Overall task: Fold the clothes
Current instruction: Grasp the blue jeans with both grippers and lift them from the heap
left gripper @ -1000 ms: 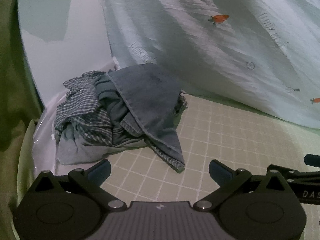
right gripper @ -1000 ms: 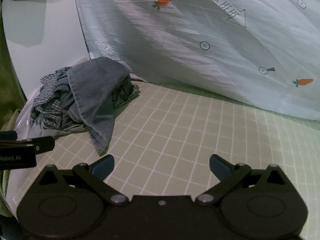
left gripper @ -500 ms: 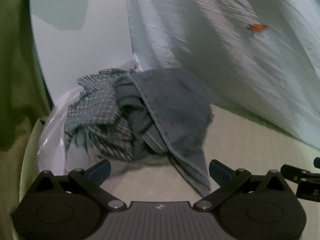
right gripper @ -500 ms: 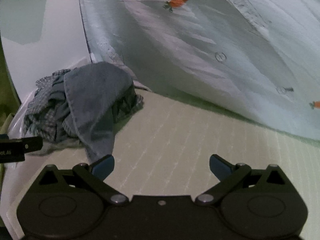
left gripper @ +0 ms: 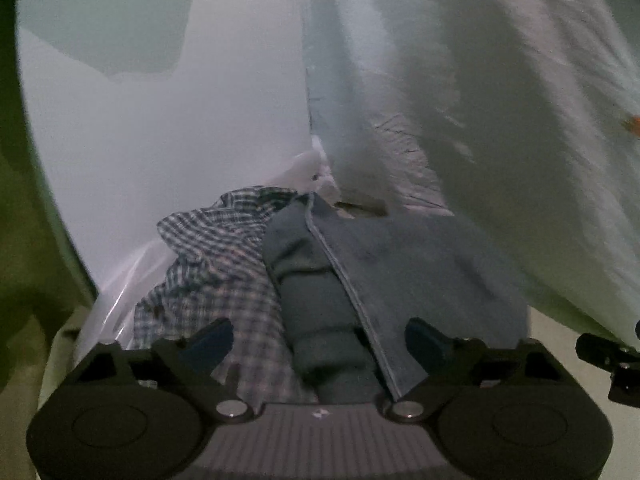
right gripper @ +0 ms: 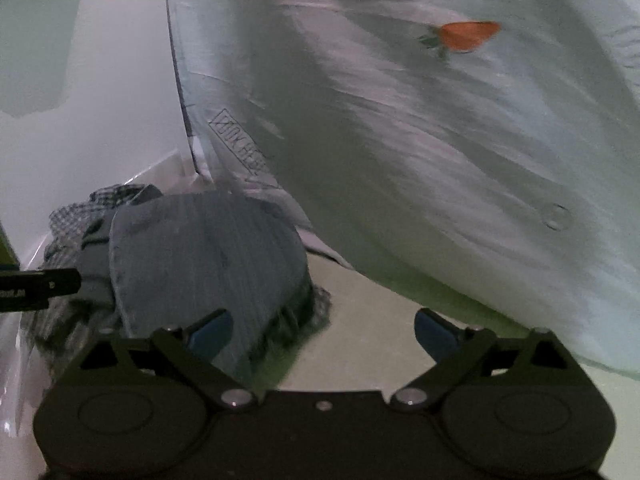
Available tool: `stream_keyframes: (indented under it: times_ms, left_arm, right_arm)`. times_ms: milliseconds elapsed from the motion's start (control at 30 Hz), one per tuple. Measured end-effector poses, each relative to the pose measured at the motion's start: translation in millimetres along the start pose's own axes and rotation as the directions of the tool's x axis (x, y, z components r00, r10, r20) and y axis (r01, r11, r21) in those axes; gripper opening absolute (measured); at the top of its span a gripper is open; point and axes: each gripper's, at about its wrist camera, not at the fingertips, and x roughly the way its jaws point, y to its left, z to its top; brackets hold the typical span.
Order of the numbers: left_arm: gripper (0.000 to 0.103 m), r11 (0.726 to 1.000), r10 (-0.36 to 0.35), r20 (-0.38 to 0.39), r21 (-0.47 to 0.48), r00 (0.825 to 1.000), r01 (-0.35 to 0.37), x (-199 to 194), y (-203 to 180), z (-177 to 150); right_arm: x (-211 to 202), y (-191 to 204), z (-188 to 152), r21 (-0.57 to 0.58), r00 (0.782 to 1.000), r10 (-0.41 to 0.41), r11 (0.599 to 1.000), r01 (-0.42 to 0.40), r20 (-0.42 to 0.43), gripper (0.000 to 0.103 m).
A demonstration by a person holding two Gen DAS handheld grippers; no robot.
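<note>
As both grippers have closed in on the crumpled clothes pile [left gripper: 304, 280] against the white wall — left gripper [left gripper: 318, 336] and right gripper [right gripper: 324, 332] both spread, empty — pick-up appears imminent.

Right hand-held gripper [right gripper: 323, 334] gaped wide, empty. Denim garment [right gripper: 208, 256] lay crumpled just beyond its left finger, checked shirt [right gripper: 76, 216] behind the denim, carrot-print sheet [right gripper: 420, 140] draped right of it.

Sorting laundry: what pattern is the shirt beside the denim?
Blue-and-white check shirt, clearest in the left wrist view.
</note>
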Motion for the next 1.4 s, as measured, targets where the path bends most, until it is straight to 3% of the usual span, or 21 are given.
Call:
stream_keyframes:
  times_ms: [267, 333, 433, 467, 500, 533, 567, 667, 867, 1067, 1133, 1233, 1400]
  left_arm:
    - [0.077, 0.997, -0.036, -0.045, -0.074, 0.998, 0.033, 62, 14, 26]
    - [0.069, 0.996, -0.051, -0.037, -0.076, 0.998, 0.048, 65, 14, 28]
    - [0.051, 0.994, -0.07, -0.019, -0.08, 0.997, 0.068, 62, 11, 28]
    - [0.048, 0.995, -0.063, -0.014, -0.08, 0.998, 0.061, 60, 9, 28]
    - [0.038, 0.995, -0.055, -0.008, -0.08, 0.998, 0.055, 57, 7, 28]
    - [0.025, 0.996, -0.048, -0.002, -0.079, 0.999, 0.048, 55, 5, 27]
    - [0.02, 0.996, -0.041, 0.004, -0.079, 0.999, 0.041, 52, 2, 27]
    - [0.014, 0.994, -0.053, 0.016, -0.095, 0.998, 0.054, 37, 2, 26]
    - [0.011, 0.993, -0.09, 0.072, -0.076, 0.993, 0.095, -24, -17, 5]
    - [0.008, 0.974, -0.226, 0.056, 0.008, 0.973, 0.226, -106, -75, -54]
    - [0.0, 0.959, -0.283, 0.025, 0.04, 0.959, 0.282, -134, -105, -87]
    - [0.0, 0.941, -0.323, -0.043, 0.092, 0.945, 0.326, -161, -148, -136]
    - [0.001, 0.934, -0.345, -0.146, 0.038, 0.927, 0.354, -179, -178, -187]
  right_arm:
    - [76, 17, 16, 0.071, 0.991, 0.099, 0.993, -0.093, -0.092, 0.081]
    - [89, 16, 15, 0.114, 0.984, 0.141, 0.985, -0.128, -0.112, 0.075]
    - [98, 14, 13, 0.17, 0.968, 0.219, 0.965, -0.197, -0.121, 0.048]
    - [96, 14, 12, 0.161, 0.967, 0.231, 0.964, -0.211, -0.113, 0.034]
    - [92, 15, 12, 0.131, 0.969, 0.227, 0.968, -0.213, -0.1, 0.02]
    - [85, 17, 11, 0.096, 0.971, 0.223, 0.972, -0.215, -0.081, 0.015]
    - [77, 18, 10, 0.074, 0.974, 0.22, 0.974, -0.216, -0.06, 0.012]
    - [49, 16, 9, 0.045, 0.978, 0.209, 0.977, -0.209, 0.004, 0.01]
    - [-34, -8, -11, 0.014, 0.982, 0.109, 0.994, -0.113, 0.156, 0.009]
    - [-134, -83, -58, 0.104, 0.965, -0.076, 0.993, 0.051, 0.253, 0.009]
    - [-164, -107, -78, 0.113, 0.951, -0.155, 0.985, 0.129, 0.267, 0.009]
    - [-208, -155, -110, 0.156, 0.923, -0.287, 0.955, 0.253, 0.258, 0.008]
    - [-256, -247, -169, 0.245, 0.865, -0.478, 0.866, 0.437, 0.148, 0.008]
